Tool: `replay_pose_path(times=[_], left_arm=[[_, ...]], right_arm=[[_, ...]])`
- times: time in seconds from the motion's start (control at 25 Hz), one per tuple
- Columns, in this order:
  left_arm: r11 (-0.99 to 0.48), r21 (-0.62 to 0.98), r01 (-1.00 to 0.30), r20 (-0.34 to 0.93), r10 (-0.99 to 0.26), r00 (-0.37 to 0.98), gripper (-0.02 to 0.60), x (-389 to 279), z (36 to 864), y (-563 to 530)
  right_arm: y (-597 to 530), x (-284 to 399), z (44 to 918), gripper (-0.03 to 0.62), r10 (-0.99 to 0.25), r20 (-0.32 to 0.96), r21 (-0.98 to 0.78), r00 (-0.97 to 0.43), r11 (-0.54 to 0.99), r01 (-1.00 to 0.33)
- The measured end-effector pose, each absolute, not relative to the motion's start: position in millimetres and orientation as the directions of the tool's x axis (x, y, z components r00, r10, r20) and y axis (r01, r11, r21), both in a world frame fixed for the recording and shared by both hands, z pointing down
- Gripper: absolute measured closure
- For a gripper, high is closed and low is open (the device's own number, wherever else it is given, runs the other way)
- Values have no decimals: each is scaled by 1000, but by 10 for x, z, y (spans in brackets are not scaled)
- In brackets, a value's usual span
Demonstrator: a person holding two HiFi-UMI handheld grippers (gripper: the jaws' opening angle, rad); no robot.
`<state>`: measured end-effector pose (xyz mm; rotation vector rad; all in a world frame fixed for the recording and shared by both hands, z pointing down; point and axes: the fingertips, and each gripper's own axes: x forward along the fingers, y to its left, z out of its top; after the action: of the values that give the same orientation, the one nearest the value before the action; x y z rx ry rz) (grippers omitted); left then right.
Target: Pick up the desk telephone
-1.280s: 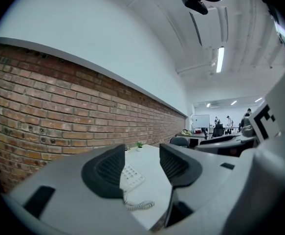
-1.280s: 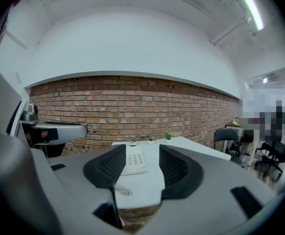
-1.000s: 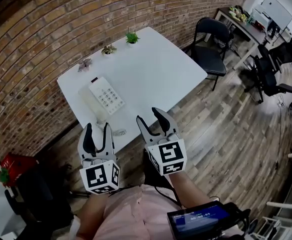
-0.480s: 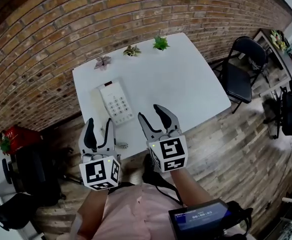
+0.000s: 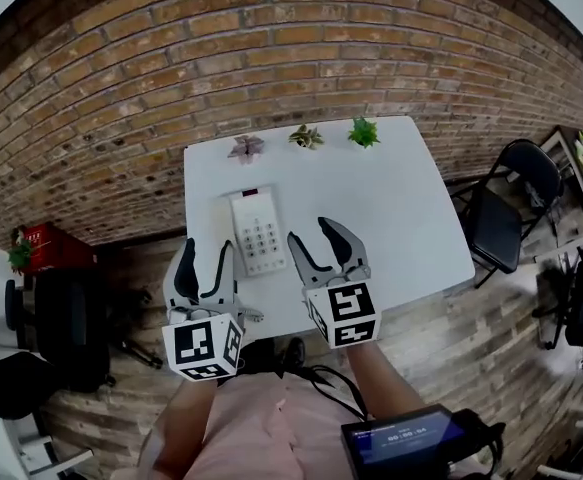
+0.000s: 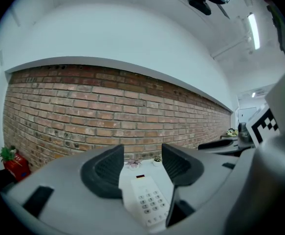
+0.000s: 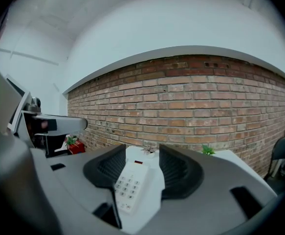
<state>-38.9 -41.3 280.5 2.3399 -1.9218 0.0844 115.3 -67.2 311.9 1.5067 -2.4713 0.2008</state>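
A white desk telephone (image 5: 258, 232) with a grey keypad lies on the left half of the white table (image 5: 391, 208), its coiled cord (image 5: 248, 315) hanging at the near edge. My left gripper (image 5: 206, 254) is held over the table's near edge, just left of the phone, open and empty. My right gripper (image 5: 314, 236) hovers just right of the phone, also open and empty. In the left gripper view the phone (image 6: 147, 199) shows ahead between the two pads of that gripper (image 6: 142, 166). The right gripper view frames the phone (image 7: 130, 185) the same way between its gripper's (image 7: 141, 166) pads.
Three small potted plants (image 5: 305, 136) line the table's far edge against the brick wall (image 5: 271, 58). A black folding chair (image 5: 501, 213) stands right of the table. A red object (image 5: 43, 248) and a dark office chair (image 5: 56, 338) are on the left, on a wooden floor.
The view has swung so the table now lies straight ahead. Both grippers have closed in on the phone and now flank it over the table's near edge.
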Motion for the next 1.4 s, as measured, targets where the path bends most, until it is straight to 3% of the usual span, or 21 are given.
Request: replay_pose_path(times=[0.28, 0.68, 1.08, 1.4], left_arm=[[-163, 56, -985, 124, -978, 169, 327, -498, 2856, -681], [-147, 86, -985, 249, -955, 164, 313, -731, 3379, -1250], [-222, 232, -947, 426, -852, 305, 230, -660, 4214, -1721], [-228, 348, -909, 531, -752, 392, 210, -607, 4849, -1883]], right_arm=[[-1008, 1038, 3150, 373, -838, 276, 9, -470, 491, -871], [-1577, 758, 3608, 372, -787, 372, -16, -493, 526, -851], [-1984, 591, 4355, 330, -693, 502, -115, -517, 539, -834], [-2074, 409, 4891, 280, -562, 588, -230, -582, 574, -786]])
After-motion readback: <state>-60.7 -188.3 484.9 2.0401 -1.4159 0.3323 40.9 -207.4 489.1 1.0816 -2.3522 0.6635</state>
